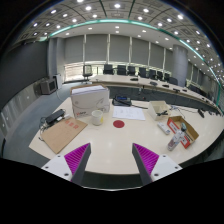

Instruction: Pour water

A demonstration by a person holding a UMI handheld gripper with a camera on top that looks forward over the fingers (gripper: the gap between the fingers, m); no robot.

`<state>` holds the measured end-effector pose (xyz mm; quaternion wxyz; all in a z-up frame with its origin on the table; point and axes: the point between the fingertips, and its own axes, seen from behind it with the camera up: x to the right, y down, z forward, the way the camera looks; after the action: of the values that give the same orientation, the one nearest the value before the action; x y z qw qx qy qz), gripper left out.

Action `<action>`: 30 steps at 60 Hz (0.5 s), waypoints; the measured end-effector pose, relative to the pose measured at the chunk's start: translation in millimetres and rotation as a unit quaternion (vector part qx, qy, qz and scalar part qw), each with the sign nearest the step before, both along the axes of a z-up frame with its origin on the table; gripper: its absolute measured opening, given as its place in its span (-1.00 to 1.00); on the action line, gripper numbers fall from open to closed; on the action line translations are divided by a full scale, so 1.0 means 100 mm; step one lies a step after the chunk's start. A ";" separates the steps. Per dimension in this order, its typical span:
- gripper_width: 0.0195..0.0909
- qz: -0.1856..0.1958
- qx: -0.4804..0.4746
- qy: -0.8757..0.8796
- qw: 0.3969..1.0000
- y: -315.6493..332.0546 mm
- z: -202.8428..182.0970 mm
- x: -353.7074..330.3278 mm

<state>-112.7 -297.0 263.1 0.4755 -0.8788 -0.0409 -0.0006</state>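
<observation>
My gripper [112, 158] is open, its magenta pads [78, 156] spread wide with only bare white tabletop [112, 142] between them. It hovers over the near edge of the table. Well beyond the fingers stands a small white cup [97, 117], in front of a white box [90, 99]. Off to the right, near the table's edge, is a small pale container [173, 143] that may be a bottle; I cannot make it out for certain. Nothing is held.
A brown cardboard sheet [63, 134] lies ahead left, beside a dark object [52, 118]. A red disc [119, 125] lies at mid-table. A colourful packet [183, 128] and a small carton [160, 107] sit to the right. Desks and chairs [130, 71] stand behind.
</observation>
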 end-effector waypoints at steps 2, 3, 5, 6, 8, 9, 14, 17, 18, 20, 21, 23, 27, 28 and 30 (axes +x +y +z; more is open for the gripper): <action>0.84 -0.004 -0.002 -0.001 1.000 0.00 -0.01 0.04; 0.84 -0.007 -0.003 -0.001 1.000 0.00 -0.02 0.07; 0.83 -0.011 -0.004 0.000 1.000 0.01 -0.05 0.16; 0.83 -0.013 -0.004 0.001 1.000 0.02 -0.06 0.21; 0.83 -0.019 -0.006 0.003 1.000 0.00 -0.04 0.24; 0.83 -0.019 -0.006 0.004 1.000 0.04 -0.10 0.40; 0.83 -0.030 -0.005 0.009 1.000 0.10 -0.17 0.72; 0.84 -0.033 -0.001 0.011 0.999 0.13 -0.21 0.89; 0.83 -0.034 0.000 0.011 0.999 0.14 -0.23 0.95; 0.83 -0.038 0.002 0.012 0.999 0.15 -0.27 1.09; 0.83 -0.039 0.003 0.013 0.999 0.15 -0.29 1.15; 0.84 -0.042 0.005 0.016 0.999 0.17 -0.34 1.29; 0.83 -0.049 0.007 0.020 0.999 0.19 -0.46 1.60; 0.83 -0.051 0.007 0.021 0.998 0.20 -0.50 1.69; 0.84 -0.055 0.007 0.021 0.998 0.22 -0.56 1.86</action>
<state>73.7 -275.3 206.6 0.4820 -0.8760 0.0173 -0.0080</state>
